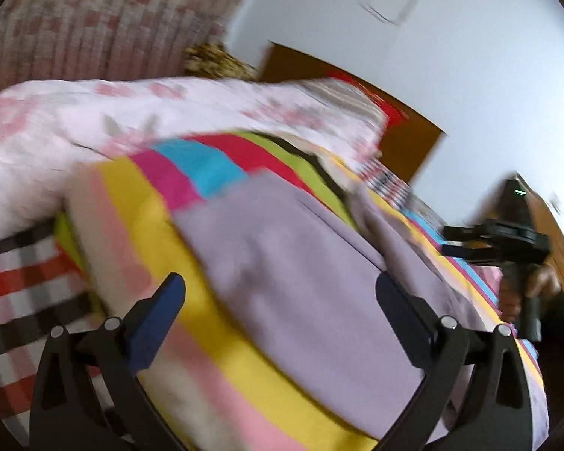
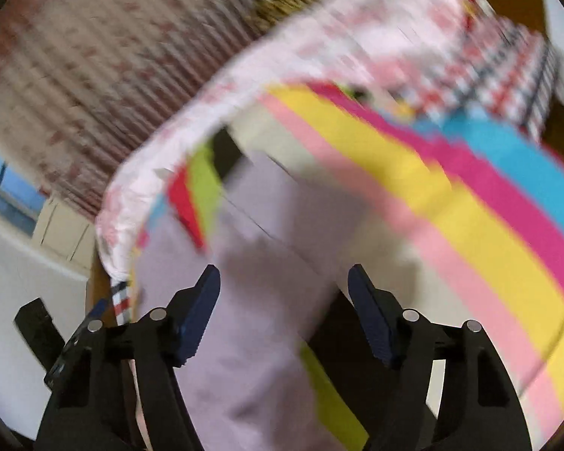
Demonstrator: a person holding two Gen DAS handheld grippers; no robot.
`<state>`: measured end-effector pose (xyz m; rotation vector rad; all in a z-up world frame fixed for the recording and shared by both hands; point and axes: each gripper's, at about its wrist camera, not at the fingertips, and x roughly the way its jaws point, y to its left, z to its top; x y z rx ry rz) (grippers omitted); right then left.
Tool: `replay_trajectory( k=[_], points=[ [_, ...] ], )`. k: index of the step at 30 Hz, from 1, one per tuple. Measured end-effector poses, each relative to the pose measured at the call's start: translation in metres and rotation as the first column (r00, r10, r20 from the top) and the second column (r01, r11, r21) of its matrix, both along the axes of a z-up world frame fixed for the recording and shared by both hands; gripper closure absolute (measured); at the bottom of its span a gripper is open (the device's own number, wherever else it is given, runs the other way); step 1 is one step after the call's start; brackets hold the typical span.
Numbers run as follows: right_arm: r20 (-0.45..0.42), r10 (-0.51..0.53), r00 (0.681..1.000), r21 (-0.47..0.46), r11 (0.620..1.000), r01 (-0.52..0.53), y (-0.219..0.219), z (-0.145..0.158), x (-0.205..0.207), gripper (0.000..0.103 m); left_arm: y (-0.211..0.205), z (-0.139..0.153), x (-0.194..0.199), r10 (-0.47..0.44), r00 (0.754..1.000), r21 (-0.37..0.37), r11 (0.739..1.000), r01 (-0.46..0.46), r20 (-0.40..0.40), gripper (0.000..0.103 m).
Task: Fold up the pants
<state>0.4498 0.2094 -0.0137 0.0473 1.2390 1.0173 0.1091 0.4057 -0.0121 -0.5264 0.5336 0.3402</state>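
Both claws hanging open over the pants

The lilac pants [image 1: 300, 263] are lying on the striped bedsheet [image 1: 143, 203]; the left claw [image 1: 282, 293] is gaping wide above them, and the right claw [image 2: 284, 282] is tilting down, parted, gripping nothing.

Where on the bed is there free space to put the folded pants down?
The striped sheet is bare in the strip between the lilac pants and the checked cloth. Beyond that, the floral quilt is heaped over the far part of the bed, so it is crowded there.
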Motion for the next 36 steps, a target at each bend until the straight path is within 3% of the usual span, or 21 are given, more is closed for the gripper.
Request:
replay_trajectory(
  k=[4,5,6,8,9,11,13,16,18,20,21,23,27,30,32,36],
  points=[
    [-0.126,-0.009,0.992,0.073,0.997,0.019,0.004,-0.027,0.005,0.051,-0.019,-0.025,0.036,-0.106,0.988,-0.005,0.994,0.106,-0.113,0.002],
    [-0.134,-0.006,0.991,0.095,0.995,0.019,0.006,-0.029,0.006,0.062,-0.019,-0.030,0.040,-0.109,0.985,-0.009,0.994,0.109,-0.135,0.002],
    [-0.141,-0.005,0.990,0.095,0.995,0.018,0.012,-0.032,0.006,0.080,-0.020,-0.040,0.047,-0.105,0.976,-0.012,0.994,0.105,-0.189,0.002],
    [-0.068,-0.013,0.998,0.075,0.997,0.018,0.018,-0.024,-0.001,0.093,-0.019,-0.042,0.045,-0.096,0.977,-0.002,0.995,0.097,-0.193,0.002],
    [-0.015,0.001,1.000,0.079,0.997,0.000,0.021,-0.014,-0.008,0.094,-0.018,-0.040,0.041,-0.090,0.980,-0.009,0.996,0.090,-0.180,0.002],
    [0.107,0.054,0.993,0.111,0.992,-0.066,0.031,0.018,-0.033,0.094,-0.012,-0.033,0.029,-0.081,0.989,-0.049,0.996,0.075,-0.125,0.002],
    [0.171,0.103,0.980,0.134,0.983,-0.127,0.043,0.041,-0.052,0.094,-0.003,-0.029,0.017,-0.048,0.997,-0.097,0.994,0.042,-0.065,0.002],
    [0.203,0.239,0.949,0.180,0.944,-0.277,0.080,0.070,-0.094,0.094,0.015,-0.028,0.003,0.035,0.999,-0.182,0.983,-0.031,0.017,0.002],
    [0.197,0.368,0.909,0.162,0.902,-0.400,0.117,0.075,-0.126,0.093,0.027,-0.029,-0.002,0.093,0.994,-0.240,0.968,-0.078,0.049,0.002],
    [0.204,0.462,0.863,0.111,0.865,-0.490,0.145,0.072,-0.146,0.088,0.035,-0.030,-0.008,0.126,0.989,-0.291,0.952,-0.098,0.081,0.002],
    [0.224,0.474,0.852,0.092,0.860,-0.503,0.152,0.072,-0.149,0.070,0.039,-0.031,-0.011,0.146,0.986,-0.312,0.943,-0.113,0.082,0.002],
    [0.263,0.439,0.859,0.107,0.872,-0.478,0.152,0.073,-0.143,0.038,0.047,-0.033,-0.016,0.155,0.985,-0.336,0.934,-0.121,0.077,0.002],
    [0.315,0.313,0.896,0.096,0.929,-0.358,0.132,0.066,-0.101,0.039,0.053,-0.028,-0.023,0.121,0.987,-0.351,0.933,-0.078,0.103,0.002],
    [0.299,0.242,0.923,0.074,0.958,-0.275,0.119,0.051,-0.066,0.047,0.053,-0.019,-0.007,0.060,0.989,-0.341,0.940,-0.010,0.138,0.003],
    [0.288,0.209,0.935,0.062,0.970,-0.235,0.115,0.038,-0.047,0.047,0.051,-0.014,0.011,0.033,0.989,-0.318,0.948,0.014,0.142,0.004],
    [0.270,0.207,0.941,0.022,0.975,-0.221,0.118,0.015,-0.030,0.048,0.052,-0.015,0.055,0.004,0.995,-0.291,0.956,0.027,0.104,0.022]
  ],
)
